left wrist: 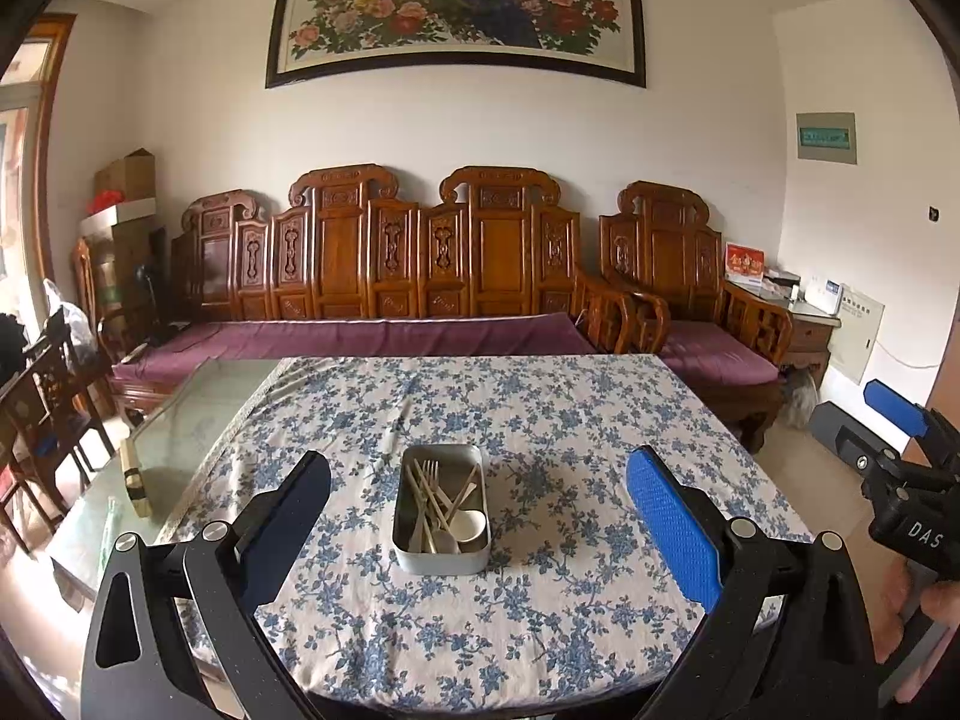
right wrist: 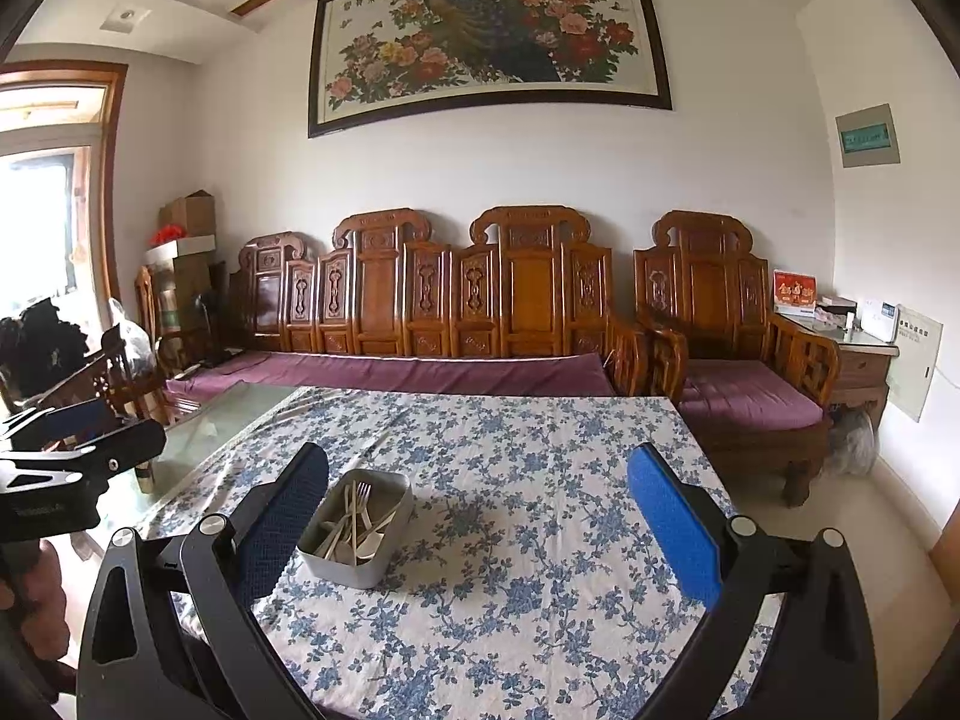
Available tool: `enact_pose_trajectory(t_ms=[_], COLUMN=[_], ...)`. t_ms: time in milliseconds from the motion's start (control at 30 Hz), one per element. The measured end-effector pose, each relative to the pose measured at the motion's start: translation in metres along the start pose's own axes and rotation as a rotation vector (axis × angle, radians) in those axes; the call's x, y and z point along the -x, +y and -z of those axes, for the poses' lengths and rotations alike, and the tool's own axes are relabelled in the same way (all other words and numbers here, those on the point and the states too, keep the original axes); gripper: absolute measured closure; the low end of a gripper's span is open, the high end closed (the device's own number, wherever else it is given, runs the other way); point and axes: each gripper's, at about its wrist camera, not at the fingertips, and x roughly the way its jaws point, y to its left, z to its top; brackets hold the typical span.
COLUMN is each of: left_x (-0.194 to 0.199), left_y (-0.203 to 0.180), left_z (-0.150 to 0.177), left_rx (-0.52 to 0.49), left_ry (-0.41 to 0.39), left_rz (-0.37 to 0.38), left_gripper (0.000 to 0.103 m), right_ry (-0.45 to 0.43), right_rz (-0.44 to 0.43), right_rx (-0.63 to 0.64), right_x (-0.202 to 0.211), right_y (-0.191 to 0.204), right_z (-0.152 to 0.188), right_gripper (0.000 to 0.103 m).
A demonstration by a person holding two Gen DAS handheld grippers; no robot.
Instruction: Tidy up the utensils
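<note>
- At the far left, a bare glass tabletop [left wrist: 180, 426] shows beside the cloth, with a small wooden-handled brush [left wrist: 135, 480] lying on it near the cloth's edge.
- The left gripper [left wrist: 477, 534], black-framed with blue-padded fingers [left wrist: 672, 534], hangs above the near edge of the table with its jaws spread wide and nothing between them.
- A white tablecloth with a blue flower print [left wrist: 540, 408] covers most of the table.
- The rectangular grey metal tin with rounded corners [left wrist: 414, 558] stands on the cloth, framed between the left gripper's fingers in the left wrist view but apart from them.
- Inside the tin lie pale cream utensils: a fork [left wrist: 429, 471] with tines toward the far end, a round-bowled soup spoon [left wrist: 468, 525] at the near right, and several slim sticks [left wrist: 427, 501] crossing each other.
- The right gripper [right wrist: 477, 534] hovers to the right of the tin, jaws likewise released and holding nothing; in its own view the tin [right wrist: 336, 564] sits just beside its left finger [right wrist: 282, 528].
- Behind the table, a carved wooden bench with purple cushions [left wrist: 384, 336] lines the wall.
</note>
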Motion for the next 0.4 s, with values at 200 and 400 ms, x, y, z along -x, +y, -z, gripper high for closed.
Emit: enact_pose_trajectory(t_ms=[200, 400], left_x=[0.0005, -0.0001], left_y=[-0.0003, 0.0002], left_z=[0.0004, -0.0003], left_rx=[0.007, 0.008], left_ry=[-0.001, 0.000], left_rz=[-0.001, 0.002], left_gripper=[0.008, 0.008], right_ry=[-0.007, -0.007], right_rz=[-0.003, -0.001], right_rx=[-0.001, -0.001], right_x=[0.0015, 0.0014], right_y=[-0.0009, -0.0005], right_z=[-0.0015, -0.0012], right_gripper=[0.003, 0.003])
